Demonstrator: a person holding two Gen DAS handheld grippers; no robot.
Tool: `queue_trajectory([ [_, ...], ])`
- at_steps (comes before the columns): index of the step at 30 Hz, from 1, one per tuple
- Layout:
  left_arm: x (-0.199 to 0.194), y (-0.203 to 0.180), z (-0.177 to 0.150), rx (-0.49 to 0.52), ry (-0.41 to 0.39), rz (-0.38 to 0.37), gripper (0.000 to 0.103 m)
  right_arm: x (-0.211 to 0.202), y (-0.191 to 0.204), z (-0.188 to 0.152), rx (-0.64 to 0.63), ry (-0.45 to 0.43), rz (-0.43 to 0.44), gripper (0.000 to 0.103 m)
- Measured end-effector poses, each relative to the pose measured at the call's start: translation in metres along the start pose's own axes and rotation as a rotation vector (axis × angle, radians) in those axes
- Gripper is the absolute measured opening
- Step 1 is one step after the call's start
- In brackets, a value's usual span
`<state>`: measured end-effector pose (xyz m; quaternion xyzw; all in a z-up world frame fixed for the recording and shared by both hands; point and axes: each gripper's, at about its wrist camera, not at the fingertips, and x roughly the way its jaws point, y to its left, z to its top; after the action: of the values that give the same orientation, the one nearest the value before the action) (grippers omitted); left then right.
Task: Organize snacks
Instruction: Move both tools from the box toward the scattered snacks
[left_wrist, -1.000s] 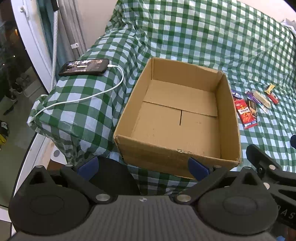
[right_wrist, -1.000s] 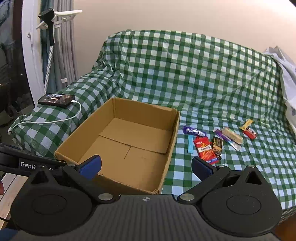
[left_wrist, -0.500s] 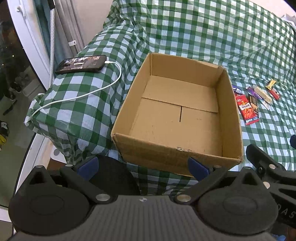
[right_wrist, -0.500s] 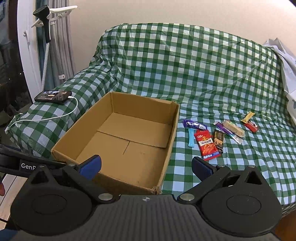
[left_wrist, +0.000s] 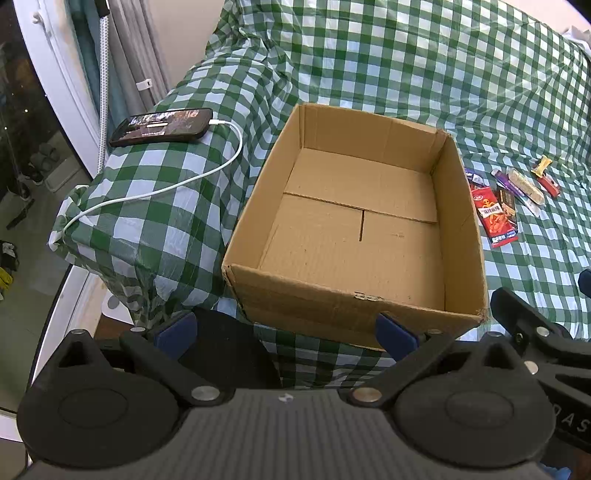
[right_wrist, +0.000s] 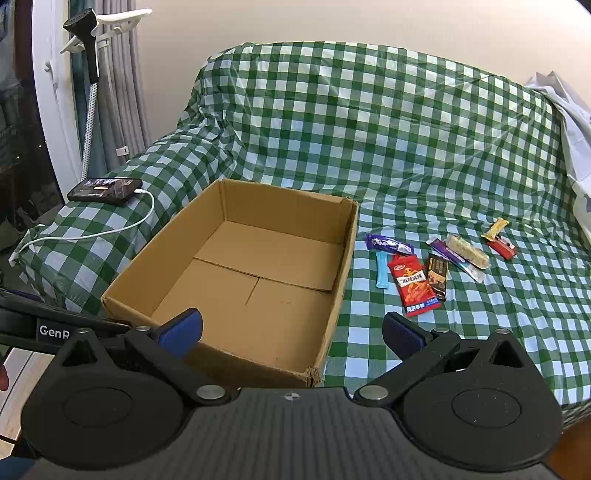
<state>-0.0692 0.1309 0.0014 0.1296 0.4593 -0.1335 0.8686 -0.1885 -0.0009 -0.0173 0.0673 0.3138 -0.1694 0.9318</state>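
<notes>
Both tongs are spread wide and hold nothing. Left tongs (left_wrist: 286, 328) hang just short of the near wall of the box (left_wrist: 354, 295), over the sofa's front edge; right tongs (right_wrist: 291, 330) hover at the box's near right corner, facing the snacks.

That box (right_wrist: 343, 258) sits open and bare on the checked sofa cover (right_wrist: 369, 129), flaps gone, so anything can be dropped straight in from above. All snacks lie outside it on the seat to its right, none yet inside: a purple bar (right_wrist: 388, 244) and a blue stick (right_wrist: 381, 272) nearest the box wall, then a red packet (right_wrist: 413, 285) with a dark packet (right_wrist: 437, 275) touching its edge, then a pale bar (right_wrist: 467, 251) lying over a purple-and-clear strip, and farther right a yellow piece (right_wrist: 496, 227) by a small red one (right_wrist: 501, 247). They are flat and loosely spread, which should let each be pinched singly, though the two overlapping pairs may drag a neighbour.

By my reading the sorting has not begun; the right tongs are better placed for a first pick, the red packet being closest. A phone (left_wrist: 162, 126) on a white cable (left_wrist: 159, 190) rests on the armrest, left of the box, well apart from the work.
</notes>
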Motion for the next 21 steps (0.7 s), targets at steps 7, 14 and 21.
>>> queue_trajectory([
  [7,0.001,-0.001,0.002,0.003,0.005,0.006,0.103,0.003,0.002,-0.003,-0.003,-0.007,-0.009,0.103],
  [14,0.001,-0.002,0.003,0.008,0.008,0.011,0.103,0.000,0.004,-0.002,-0.010,0.006,-0.067,0.103],
  [21,-0.002,-0.006,0.006,0.029,0.004,0.005,0.103,0.000,-0.002,0.000,-0.003,-0.028,-0.051,0.103],
])
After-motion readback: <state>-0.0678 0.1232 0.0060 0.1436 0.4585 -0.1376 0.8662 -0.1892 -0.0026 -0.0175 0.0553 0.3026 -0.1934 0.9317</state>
